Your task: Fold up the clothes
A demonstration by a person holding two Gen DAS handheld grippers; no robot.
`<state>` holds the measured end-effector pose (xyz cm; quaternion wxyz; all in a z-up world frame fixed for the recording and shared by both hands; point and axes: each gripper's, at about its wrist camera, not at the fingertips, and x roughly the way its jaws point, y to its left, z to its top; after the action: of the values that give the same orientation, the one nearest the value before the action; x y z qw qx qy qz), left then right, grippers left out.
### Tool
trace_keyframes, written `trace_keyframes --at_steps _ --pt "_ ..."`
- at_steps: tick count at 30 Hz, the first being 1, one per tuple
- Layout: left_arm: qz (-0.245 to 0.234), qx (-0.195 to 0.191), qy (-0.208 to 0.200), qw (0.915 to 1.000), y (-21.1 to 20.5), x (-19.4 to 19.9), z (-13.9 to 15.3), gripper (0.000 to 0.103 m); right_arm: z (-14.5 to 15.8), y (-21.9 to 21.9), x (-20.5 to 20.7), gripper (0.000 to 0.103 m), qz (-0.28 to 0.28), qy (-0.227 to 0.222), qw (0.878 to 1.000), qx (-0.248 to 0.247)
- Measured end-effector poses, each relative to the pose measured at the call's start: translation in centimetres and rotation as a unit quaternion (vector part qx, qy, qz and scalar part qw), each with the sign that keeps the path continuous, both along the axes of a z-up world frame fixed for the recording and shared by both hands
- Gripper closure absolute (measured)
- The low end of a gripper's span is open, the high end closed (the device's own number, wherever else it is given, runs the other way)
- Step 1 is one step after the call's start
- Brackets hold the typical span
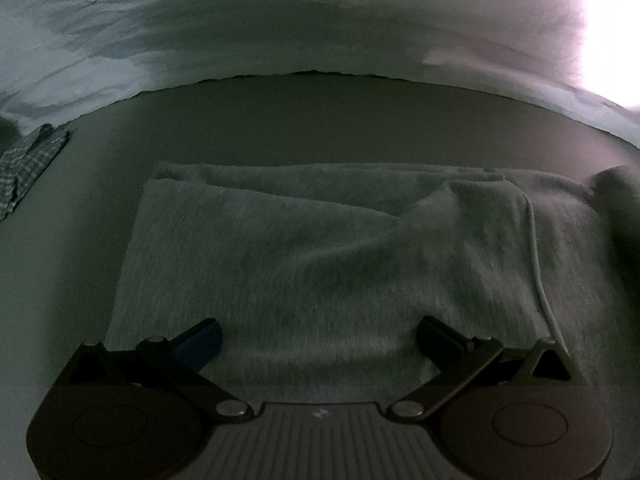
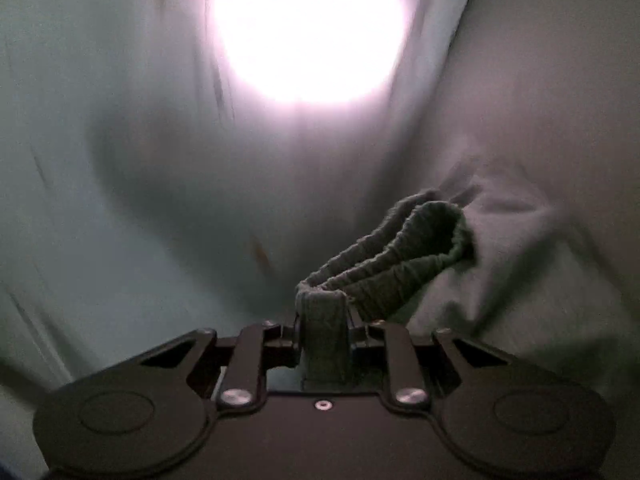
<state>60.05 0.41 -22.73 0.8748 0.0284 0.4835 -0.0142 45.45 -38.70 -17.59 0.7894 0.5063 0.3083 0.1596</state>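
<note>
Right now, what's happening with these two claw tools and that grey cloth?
A person is folding clothes with a handheld gripper in each hand. The right gripper is shut on the ribbed waistband of a grey garment, lifting that edge. The left gripper is open, its fingers spread over the garment's near edge without gripping it. The garment lies partly folded on the table; a checked cloth sits far left.

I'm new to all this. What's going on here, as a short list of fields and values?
Activity: folding clothes
Garment: grey knit piece, partly folded, lying flat
Left gripper: open, over the garment's near edge, holding nothing
Right gripper: shut on the garment's ribbed band, lifting it
Drawstring: lies along the garment's right side
Nearby: plaid cloth at far left; printed sheet behind
Lighting: dim, with strong glare in the right view
</note>
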Motion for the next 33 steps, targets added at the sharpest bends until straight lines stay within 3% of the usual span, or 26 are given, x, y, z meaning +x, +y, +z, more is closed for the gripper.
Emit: trace_keyframes --at_steps 3,6,7,8,12,16,21,22,23,26,31,33 --pt "-0.016 -0.001 -0.003 0.9999 0.1 0.0 -0.1 0.000 -1.7 4.2 -0.3 0.076 0.031 0.056 0.996 -0.065" --pt "-0.026 -0.002 -0.008 0.9996 0.2 0.0 -0.2 0.000 -1.7 4.5 -1.3 0.066 -0.003 0.062 0.997 -0.046" --pt "-0.029 -0.003 -0.011 0.9995 0.1 0.0 -0.2 0.000 -1.2 4.1 -1.4 0.054 -0.009 0.056 0.998 -0.038" --pt "-0.031 -0.003 -0.013 0.9994 0.1 -0.1 -0.3 0.000 -0.8 3.7 -1.5 0.050 -0.016 0.051 0.998 -0.030" --pt "-0.034 -0.004 -0.020 0.9992 0.0 -0.3 -0.4 0.000 0.9 2.0 -2.2 0.050 -0.048 0.015 0.999 0.007" --pt "-0.035 -0.006 -0.024 0.9991 0.0 -0.5 -0.4 0.000 0.1 0.4 -2.7 0.056 -0.115 0.012 0.991 0.063" --pt "-0.036 -0.007 -0.028 0.9989 0.1 -0.7 -0.5 0.000 -0.8 0.2 -0.3 0.058 -0.147 0.060 0.987 0.033" --pt "-0.036 -0.007 -0.028 0.9989 0.1 -0.7 -0.4 0.000 -0.8 0.2 0.5 0.071 -0.151 0.064 0.986 0.027" --pt "-0.036 -0.007 -0.029 0.9989 0.1 -0.7 -0.4 0.000 -1.0 0.2 1.0 0.076 -0.159 0.068 0.984 0.031" --pt "-0.037 -0.007 -0.029 0.9989 0.0 -0.7 -0.4 0.000 -1.5 0.5 2.7 0.081 -0.178 0.073 0.980 0.048" --pt "-0.042 -0.009 -0.028 0.9987 0.3 -0.6 -0.2 0.000 -0.7 2.1 3.2 0.089 -0.141 0.043 0.989 -0.013" --pt "-0.043 -0.009 -0.028 0.9986 0.4 -0.5 -0.2 0.000 -0.6 3.1 4.0 0.090 -0.123 0.033 0.992 -0.006"
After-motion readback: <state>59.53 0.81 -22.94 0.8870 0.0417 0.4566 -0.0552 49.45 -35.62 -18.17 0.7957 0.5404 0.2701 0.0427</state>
